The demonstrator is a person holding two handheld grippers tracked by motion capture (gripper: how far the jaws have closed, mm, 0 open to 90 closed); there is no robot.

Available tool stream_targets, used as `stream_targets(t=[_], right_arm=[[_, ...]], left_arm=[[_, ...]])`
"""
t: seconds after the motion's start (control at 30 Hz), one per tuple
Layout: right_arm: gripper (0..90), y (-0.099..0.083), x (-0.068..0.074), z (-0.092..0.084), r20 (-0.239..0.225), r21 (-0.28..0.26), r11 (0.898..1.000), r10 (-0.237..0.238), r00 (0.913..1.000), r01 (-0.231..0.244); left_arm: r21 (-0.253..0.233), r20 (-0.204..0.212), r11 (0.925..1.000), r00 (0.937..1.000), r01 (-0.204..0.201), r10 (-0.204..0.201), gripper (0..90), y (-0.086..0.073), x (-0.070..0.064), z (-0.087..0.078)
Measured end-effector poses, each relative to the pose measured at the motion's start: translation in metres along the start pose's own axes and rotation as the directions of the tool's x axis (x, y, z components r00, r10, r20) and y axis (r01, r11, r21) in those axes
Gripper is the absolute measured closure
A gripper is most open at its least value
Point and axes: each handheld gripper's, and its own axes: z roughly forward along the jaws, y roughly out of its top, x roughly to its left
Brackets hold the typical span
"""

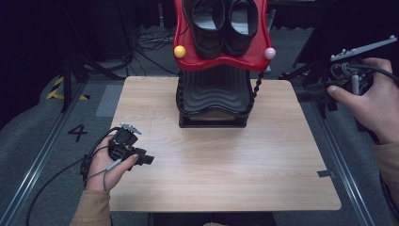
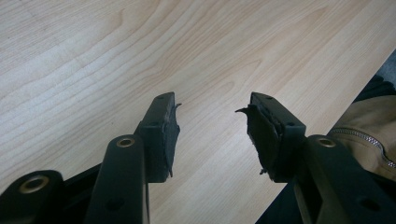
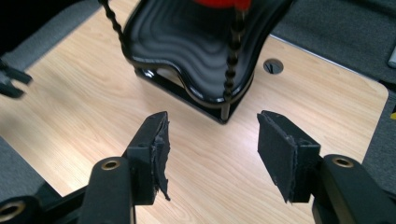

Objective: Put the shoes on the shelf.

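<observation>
Approach step: right tongs (image 3: pixel 212 156) open and empty, aimed at the black lower tray (image 3: pixel 196 51) of the shoe rack at the desk's (image 1: pixel 226 160) far edge. Left tongs (image 2: pixel 212 135) open, idle. Shoes (image 1: pixel 223 23) sit on the red top tray (image 1: pixel 221 61). Next, prob. reach for the shoes.

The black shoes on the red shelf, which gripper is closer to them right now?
Right. The right gripper is held off the table's far right edge, level with the shoe rack's upper part. The left gripper rests low at the table's near left, farther from the black shoes.
</observation>
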Motion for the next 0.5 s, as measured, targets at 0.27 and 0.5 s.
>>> stream_targets(t=[0.27, 0.5], right_arm=[[39.8, -0.030, -0.005, 0.027, -0.013, 0.014, 0.997, -0.070, 0.9975, 0.070], [38.9, -0.052, -0.004, 0.049, -0.057, 0.031, 0.997, -0.070, 0.9959, 0.072]], left_arm=[[0.008, -0.003, 0.9999, 0.9999, -0.011, 0.011, 52.9, -0.001, -0.003, 0.002], [0.012, -0.008, 0.9999, 1.0000, -0.006, 0.006, 52.9, -0.002, -0.003, 0.002]])
